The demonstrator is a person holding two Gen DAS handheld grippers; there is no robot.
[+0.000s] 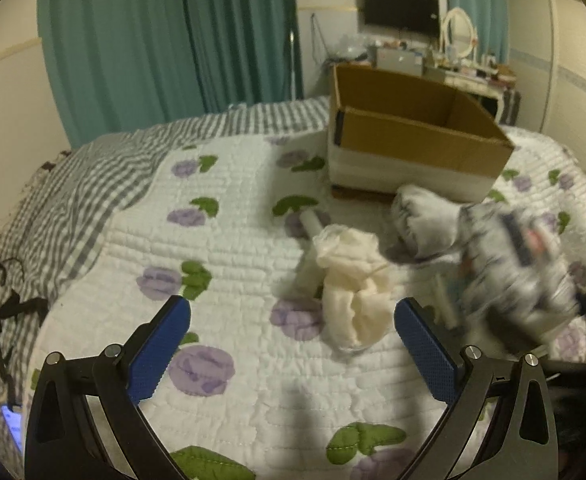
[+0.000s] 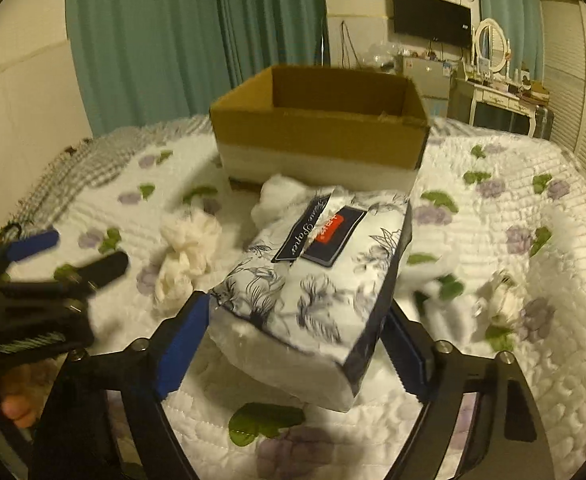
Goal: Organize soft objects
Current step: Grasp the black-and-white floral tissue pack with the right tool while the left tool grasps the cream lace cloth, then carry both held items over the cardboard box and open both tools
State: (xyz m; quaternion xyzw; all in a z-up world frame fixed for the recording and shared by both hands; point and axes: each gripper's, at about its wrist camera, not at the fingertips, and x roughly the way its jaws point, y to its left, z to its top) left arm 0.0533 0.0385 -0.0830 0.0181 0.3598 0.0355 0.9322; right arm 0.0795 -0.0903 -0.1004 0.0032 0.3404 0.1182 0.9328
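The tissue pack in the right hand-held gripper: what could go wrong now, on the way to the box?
The tissue pack is held only at its near end by the right hand-held gripper, so it may sag or slip out. The cardboard box has a raised front wall; a low carry could hit it or push the box.

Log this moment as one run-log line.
right gripper: shut on tissue pack | left gripper: open | cardboard box: ahead

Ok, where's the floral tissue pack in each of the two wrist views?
Left wrist: the tissue pack is at right of centre, blurred, right of the cream cloth.
Right wrist: the pack sits low at centre, clamped by the right gripper.
Shared landmark: the cardboard box behind it.
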